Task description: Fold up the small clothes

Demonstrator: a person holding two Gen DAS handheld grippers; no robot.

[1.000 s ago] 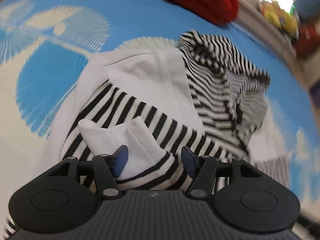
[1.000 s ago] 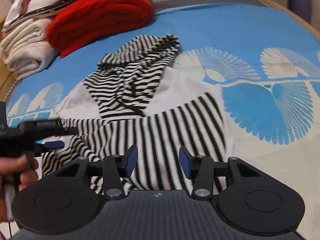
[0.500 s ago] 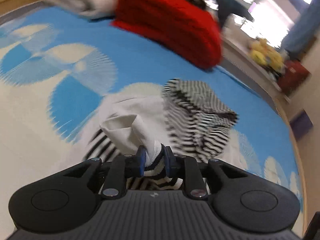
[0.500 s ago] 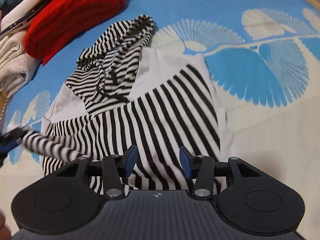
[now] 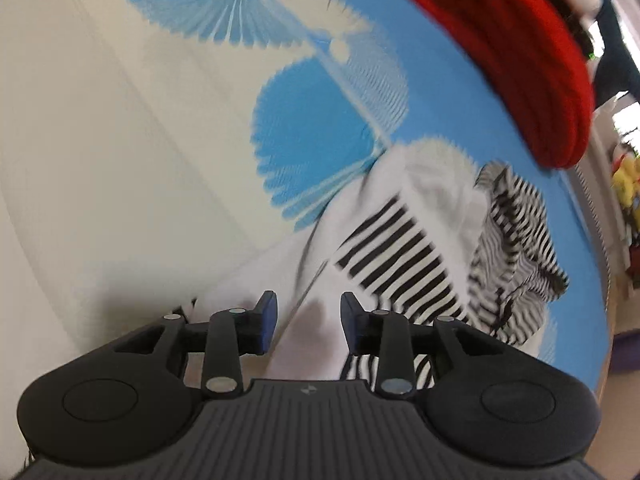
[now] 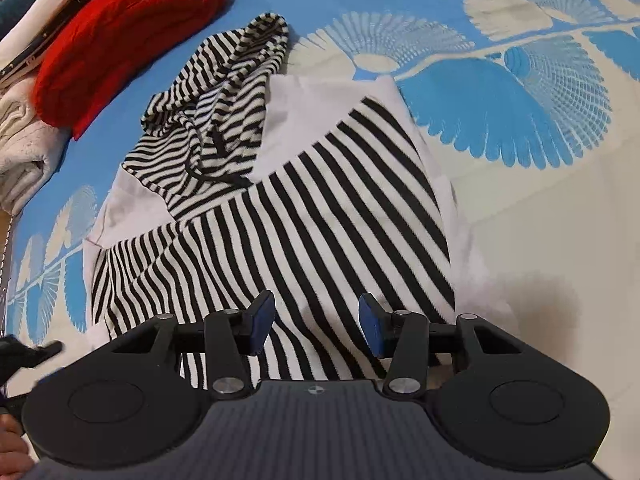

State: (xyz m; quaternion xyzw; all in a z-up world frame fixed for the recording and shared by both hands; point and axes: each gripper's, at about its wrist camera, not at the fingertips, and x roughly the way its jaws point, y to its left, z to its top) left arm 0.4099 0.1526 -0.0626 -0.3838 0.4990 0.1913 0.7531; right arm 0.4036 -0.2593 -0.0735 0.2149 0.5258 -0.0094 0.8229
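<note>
In the left wrist view, the left gripper (image 5: 307, 322) hung with its jaws apart and nothing between them, over the white edge of the hoodie (image 5: 416, 256), which lay on the blue-and-white bedspread (image 5: 120, 128) near a red blanket (image 5: 516, 56).

In the right wrist view, the right gripper (image 6: 316, 322) stood spread wide and empty above the hoodie's (image 6: 320, 216) striped sleeves, which were folded across the body, hood toward the red blanket (image 6: 128, 36).
</note>
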